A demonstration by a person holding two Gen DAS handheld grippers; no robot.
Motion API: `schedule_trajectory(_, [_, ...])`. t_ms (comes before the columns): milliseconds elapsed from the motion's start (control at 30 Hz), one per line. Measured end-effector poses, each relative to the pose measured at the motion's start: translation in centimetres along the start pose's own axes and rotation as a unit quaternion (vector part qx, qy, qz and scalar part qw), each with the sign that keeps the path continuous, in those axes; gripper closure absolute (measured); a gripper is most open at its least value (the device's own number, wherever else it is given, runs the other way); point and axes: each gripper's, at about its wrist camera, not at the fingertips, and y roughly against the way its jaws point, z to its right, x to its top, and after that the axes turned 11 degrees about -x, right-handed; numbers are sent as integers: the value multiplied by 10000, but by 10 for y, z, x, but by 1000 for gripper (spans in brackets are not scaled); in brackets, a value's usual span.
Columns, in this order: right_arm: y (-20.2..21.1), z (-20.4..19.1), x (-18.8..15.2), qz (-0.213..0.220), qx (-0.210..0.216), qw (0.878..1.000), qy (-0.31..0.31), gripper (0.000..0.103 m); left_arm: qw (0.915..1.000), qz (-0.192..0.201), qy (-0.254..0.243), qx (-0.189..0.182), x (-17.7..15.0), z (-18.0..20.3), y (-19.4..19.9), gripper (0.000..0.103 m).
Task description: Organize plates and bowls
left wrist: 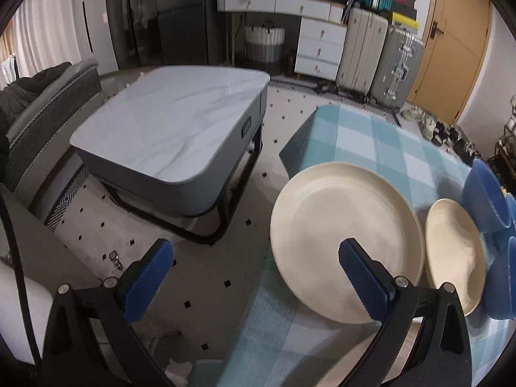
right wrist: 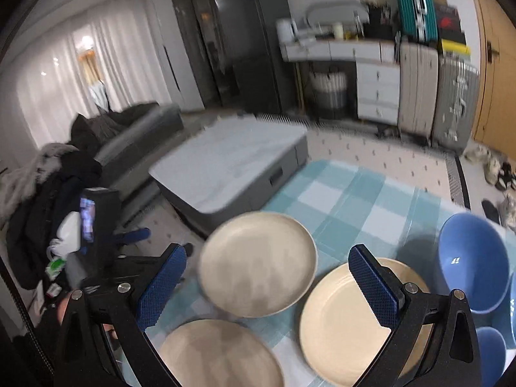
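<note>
So you are at the start of the approach: your left gripper (left wrist: 254,280) hangs with its jaws spread wide and nothing between them, off the table's edge, with the large cream plate (left wrist: 346,242) at two o'clock behind its right finger. Your right gripper (right wrist: 269,285) is just as wide and empty, hovering over the checked tablecloth (right wrist: 348,193), with three cream plates lying apart at twelve, five and seven o'clock and the blue bowls (right wrist: 472,261) at three. By my judgement nothing is stacked yet, so next pick one plate's rim, come in low and level, and close only once the rim sits between the pads.
</note>
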Motion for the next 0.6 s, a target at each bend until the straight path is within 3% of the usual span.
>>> schedule_trajectory(133, [-51,0,3,-459,-391,9980,207,0,9996,-242,93,-59,4,-5,-22,0])
schedule_trajectory(333, [-106,-2,-8,-866,-536,9936,479,0,9985,-473,209,-153,9,-11,-46,0])
schedule_trajectory(600, [-152,5,-12,-1121,-698,9894,596,1,9984,-508,136,-208,17,-13,-61,1])
